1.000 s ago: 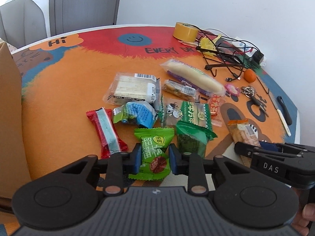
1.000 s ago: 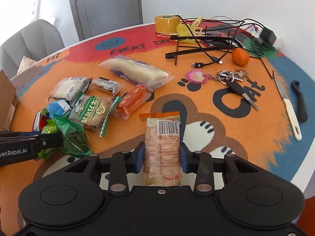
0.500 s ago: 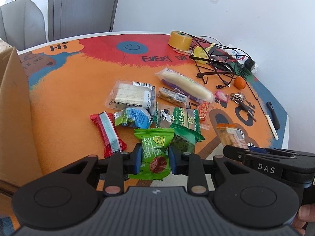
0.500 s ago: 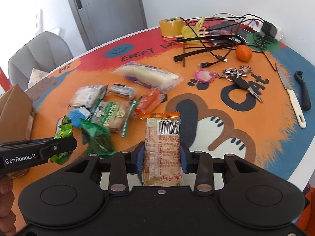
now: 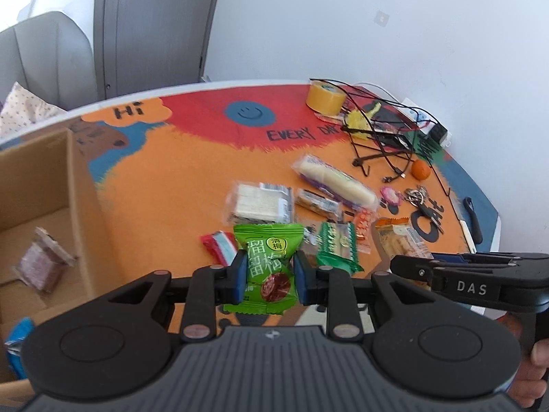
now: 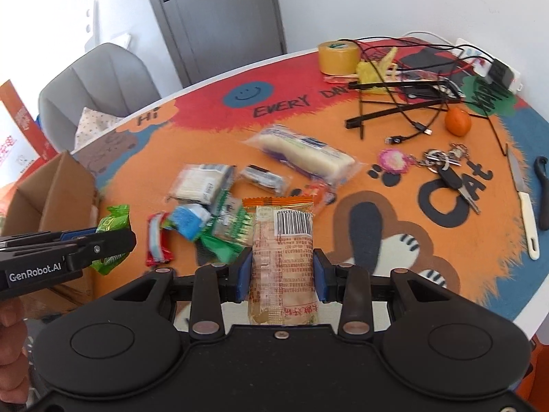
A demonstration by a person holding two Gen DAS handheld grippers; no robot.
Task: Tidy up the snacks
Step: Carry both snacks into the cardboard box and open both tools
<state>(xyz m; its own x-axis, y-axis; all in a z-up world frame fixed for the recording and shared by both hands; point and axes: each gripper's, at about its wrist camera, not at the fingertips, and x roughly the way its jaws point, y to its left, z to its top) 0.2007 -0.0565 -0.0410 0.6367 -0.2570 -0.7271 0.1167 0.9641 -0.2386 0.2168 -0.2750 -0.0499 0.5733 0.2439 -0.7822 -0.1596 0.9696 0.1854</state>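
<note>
Left matte-black plastic tongs [image 5: 269, 271]: ribbed grey-black housing along the lower frame edge, two round domed discs at lower left and right, four copper-toned pivot screws, blue rubber fingertips [image 5: 239, 274]. White "GenRobot.AI" lettering on its side, at the right-wrist view's left edge.

Right matte-black plastic tongs [image 6: 280, 273]: smooth housing, same discs, pivots and blue pads; white "DAS" side lettering, at the left-wrist view's right edge.

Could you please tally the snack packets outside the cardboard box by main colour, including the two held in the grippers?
Green: 3 (plum packet in left gripper, green-and-white packet, dark green packet)
Blue: 1 (blue packet)
Red: 1 (red packet)
Orange: 2 (biscuit packet in right gripper, small orange packet)
White or clear: 3 (long roll, wafer packet, small bar)
Total: 10
</note>
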